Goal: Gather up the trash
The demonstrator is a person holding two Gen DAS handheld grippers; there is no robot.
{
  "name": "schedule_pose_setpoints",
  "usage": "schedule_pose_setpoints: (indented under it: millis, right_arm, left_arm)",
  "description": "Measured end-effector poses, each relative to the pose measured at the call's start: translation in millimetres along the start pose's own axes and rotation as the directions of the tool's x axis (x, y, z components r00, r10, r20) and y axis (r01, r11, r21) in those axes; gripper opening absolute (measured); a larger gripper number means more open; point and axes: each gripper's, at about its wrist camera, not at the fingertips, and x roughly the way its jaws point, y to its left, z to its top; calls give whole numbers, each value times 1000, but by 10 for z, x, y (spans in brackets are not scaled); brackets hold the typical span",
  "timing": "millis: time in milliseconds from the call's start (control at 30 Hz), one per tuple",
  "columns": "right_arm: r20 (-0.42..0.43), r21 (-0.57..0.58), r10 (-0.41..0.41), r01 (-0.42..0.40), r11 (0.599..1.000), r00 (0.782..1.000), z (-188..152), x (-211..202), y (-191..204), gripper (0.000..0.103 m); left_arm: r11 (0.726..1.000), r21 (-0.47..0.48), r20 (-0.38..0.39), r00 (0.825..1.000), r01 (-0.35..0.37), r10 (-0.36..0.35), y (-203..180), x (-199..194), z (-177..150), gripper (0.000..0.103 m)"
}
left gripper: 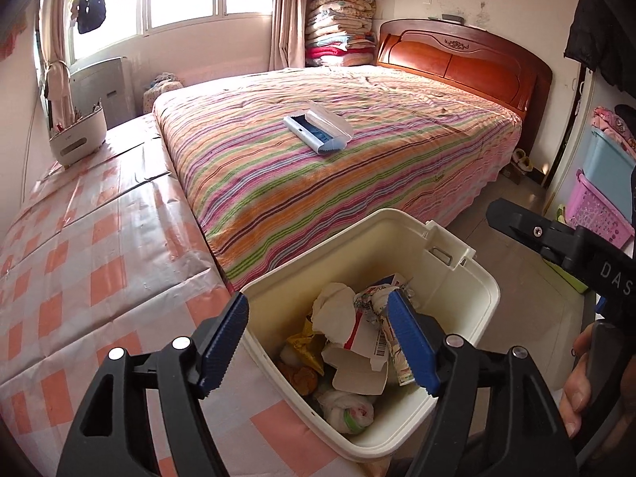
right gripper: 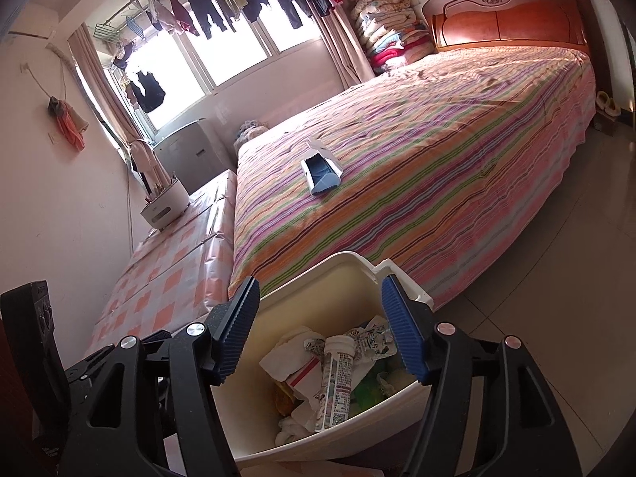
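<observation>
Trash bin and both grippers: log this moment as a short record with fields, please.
setting: bedroom, striped bed
bin: white trash bin, lid open, on the floor at the bed's foot
contents: crumpled tissue, torn carton, white tube, wrappers
left gripper: open, empty, above the bin
right gripper: open, empty, above the bin
on bed: white and blue box, lying open
</observation>
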Motion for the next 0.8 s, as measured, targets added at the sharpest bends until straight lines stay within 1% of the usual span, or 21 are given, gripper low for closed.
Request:
schedule_pose_setpoints:
  millis: [100,200,267,333,467,533,633,667,733,800]
  right_arm:
    - [15,-68,-25,26,997,1000,-128,-237,190,71]
    - [24,-134,-35,38,990,999,-291,-505,409,73]
    - [23,-167,-43,46,985,999,-400,-667,558,76]
    - [19,-186,-35,38,982,999,-508,-801,682,78]
    - [3,-241,-34,34,970,999,-716,-967,911,79]
    - [-12,-252,-25,21,968,1000,-795,-1008,998,79]
    - [-35,-260,-17,8,966,999,-890,-1040,1099,80]
    - [-38,-264,-18,7,964,999,-910,-1049,1131,80]
    - [-39,-279,-20,8,960,999,-934,-1060,1192,80]
    - [-35,-290,-23,12,957,999,-944,-1071,1228,80]
  left_arm:
    - [998,-44,24,999,-43,44,90,-285,-79,70]
    - [990,-85,38,993,-110,113,204,-593,-230,70]
    - [981,-105,38,985,-162,167,280,-786,-352,70]
    - [974,-112,39,979,-197,202,350,-969,-468,71]
    - [948,-126,38,954,-291,297,475,-1281,-674,72]
    - [941,-152,35,950,-302,310,550,-1408,-769,75]
    - [931,-188,28,946,-313,323,615,-1542,-880,75]
    - [932,-190,27,947,-308,319,627,-1574,-904,75]
    - [927,-186,24,941,-327,337,641,-1619,-934,76]
    - [926,-188,29,940,-328,340,649,-1653,-954,76]
